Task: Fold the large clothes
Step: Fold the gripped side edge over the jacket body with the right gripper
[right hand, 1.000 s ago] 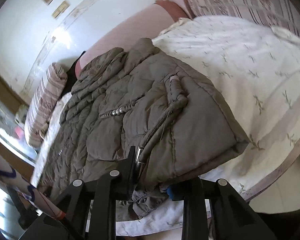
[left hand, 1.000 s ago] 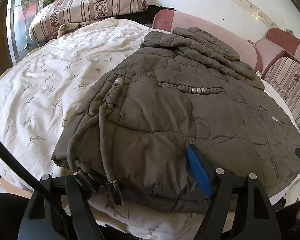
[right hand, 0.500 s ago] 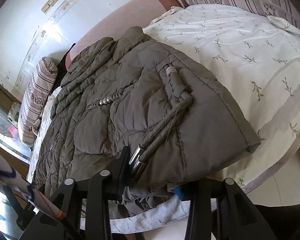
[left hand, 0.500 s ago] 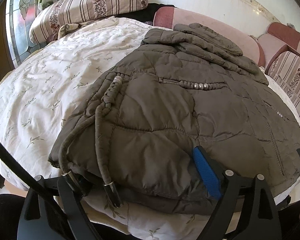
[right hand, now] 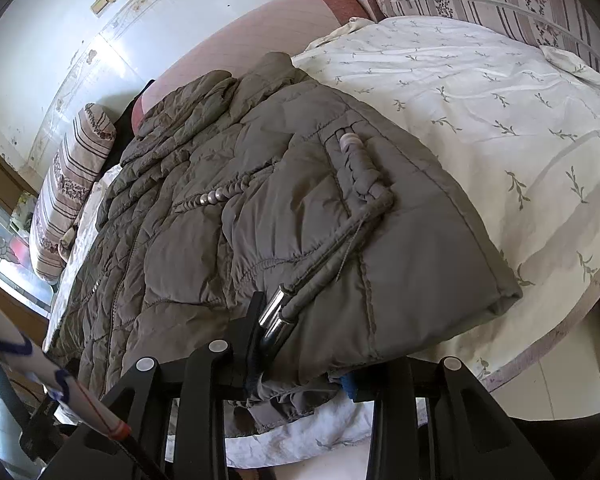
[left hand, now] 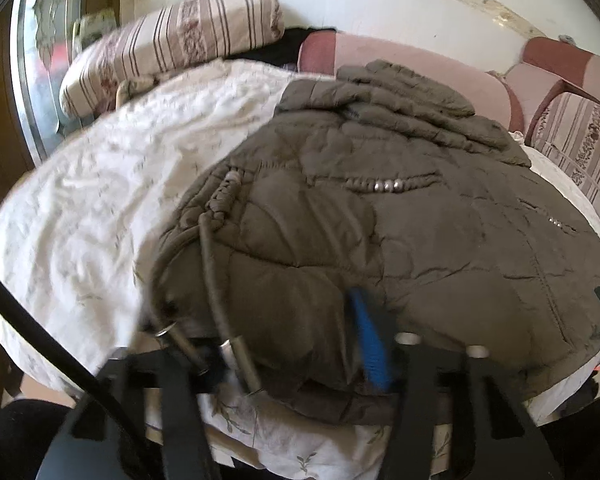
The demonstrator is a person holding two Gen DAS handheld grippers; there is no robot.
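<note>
An olive quilted jacket (left hand: 380, 220) lies spread on the bed, hood toward the headboard, hem toward me. My left gripper (left hand: 288, 340) is at the hem's left part. Its jaws are closing, and the blue pad (left hand: 370, 344) presses a bunched fold of hem. Two drawcords with metal tips (left hand: 236, 356) hang down by its other finger. In the right wrist view the same jacket (right hand: 220, 220) fills the middle. My right gripper (right hand: 300, 360) is shut on the hem near its right corner, beside the cord tips (right hand: 274, 316).
The bed has a white leaf-print sheet (left hand: 100, 200) (right hand: 480, 100). A striped pillow (left hand: 172, 36) (right hand: 68, 184) and a pink padded headboard (left hand: 420, 64) stand behind. A window (left hand: 32, 60) is at the left. The bed's edge runs just below both grippers.
The left gripper's jaws have drawn together on the jacket's hem, bunching the fabric and the cords, and its view is now blurred. The right gripper has stayed on the hem.
</note>
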